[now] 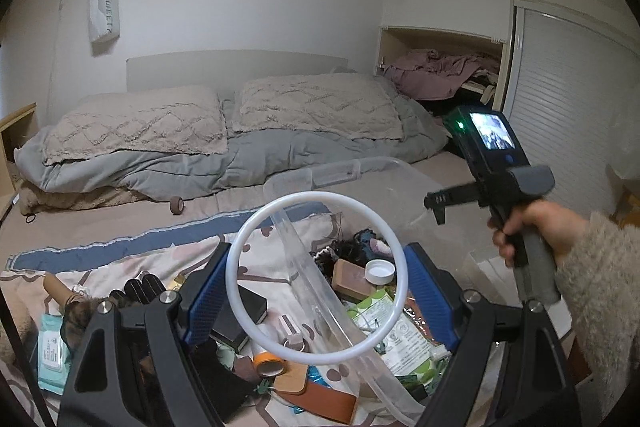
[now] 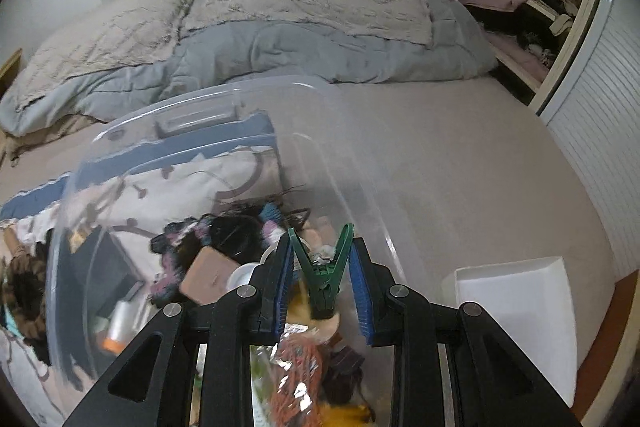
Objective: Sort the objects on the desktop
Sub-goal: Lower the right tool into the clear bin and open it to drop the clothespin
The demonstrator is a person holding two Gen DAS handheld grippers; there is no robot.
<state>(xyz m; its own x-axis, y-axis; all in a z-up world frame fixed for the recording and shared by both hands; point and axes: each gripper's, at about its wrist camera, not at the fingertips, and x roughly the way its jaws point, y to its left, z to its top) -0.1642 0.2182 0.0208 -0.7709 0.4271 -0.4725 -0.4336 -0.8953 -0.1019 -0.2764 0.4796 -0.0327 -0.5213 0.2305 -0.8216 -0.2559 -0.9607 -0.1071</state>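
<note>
left gripper (image 1: 316, 291): holds the thin white plastic ring (image 1: 317, 281), blue pads pressed on its outer rim left and right, jaws fairly wide to span it.
ring location: upright between the pads, over the near rim of the clear plastic storage bin (image 1: 400, 179) on the bed.
ring handling: judged light, thin, somewhat springy. Smooth rim against ribbed pads, so it could pivot or pop out if squeezed harder. Grip across the full width is fine; keep the force low.
right gripper (image 2: 320, 287): narrow, closed on the green plastic spring clip (image 2: 325, 275), pads bearing on its two handle arms.
clip location: in the jaws above the inside of the clear bin, V of the handles pointing away from the camera, hinge end towards it.
clip handling: judged light, stiff, spring-loaded. Squeezing the handles opens its mouth, so the spring pushes back on the pads; it may shoot out on release. Safer hold would be on the flat sides near the hinge.
bin contents: brown rectangular block (image 1: 352, 275), white round cap (image 1: 380, 270), dark yarn-like tangle, foil and paper packets. Soft clutter, fine for a short drop.
unsorted pile: orange tape roll (image 1: 270, 363), small black box (image 1: 250, 307), black glove (image 1: 140, 289), left of the bin on the patterned cloth.
risk: bin wall is clear and hard to read; the right-wrist view is blurred.
</note>
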